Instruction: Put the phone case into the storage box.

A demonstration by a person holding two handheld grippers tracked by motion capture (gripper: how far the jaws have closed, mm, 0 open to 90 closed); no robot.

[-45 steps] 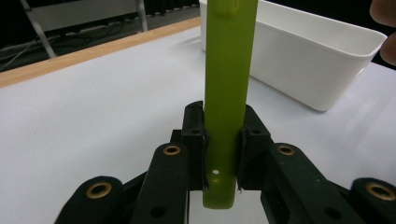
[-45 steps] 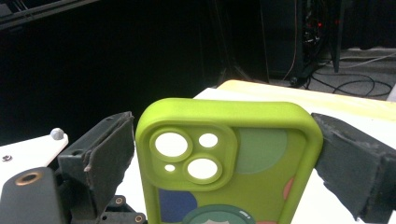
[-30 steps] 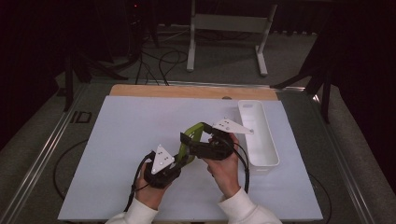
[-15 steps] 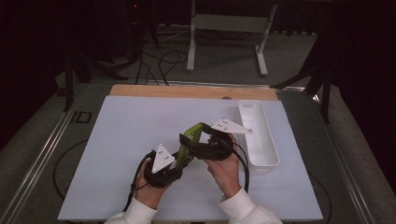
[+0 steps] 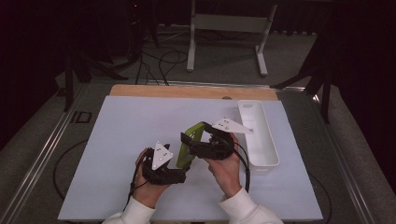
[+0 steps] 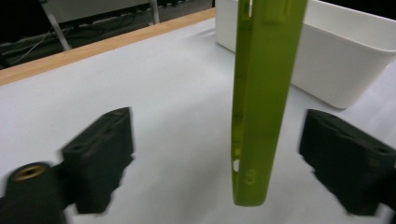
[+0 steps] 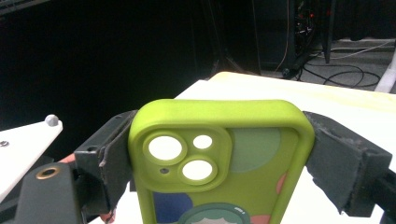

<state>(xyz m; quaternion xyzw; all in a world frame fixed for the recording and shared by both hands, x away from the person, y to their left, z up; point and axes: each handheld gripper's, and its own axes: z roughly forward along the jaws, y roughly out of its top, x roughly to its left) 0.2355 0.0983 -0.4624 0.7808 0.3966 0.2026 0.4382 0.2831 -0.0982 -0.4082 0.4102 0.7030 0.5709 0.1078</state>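
A lime-green phone case [image 5: 190, 142] with round camera cut-outs [image 7: 180, 156] is held off the white mat near the table's middle. My right gripper [image 5: 192, 148] is shut on it, one jaw pressing each long side [image 7: 217, 158]. My left gripper [image 5: 181, 169] sits just below and to the left, open. In the left gripper view the case [image 6: 259, 93] hangs edge-on between the wide-apart jaws [image 6: 223, 161], touching neither of them.
A long white bin [image 5: 259, 135] stands right of the grippers, close behind the case in the left gripper view [image 6: 336, 60]. A wooden strip [image 5: 187, 91] runs along the mat's far edge. A metal stand and cables lie on the floor beyond.
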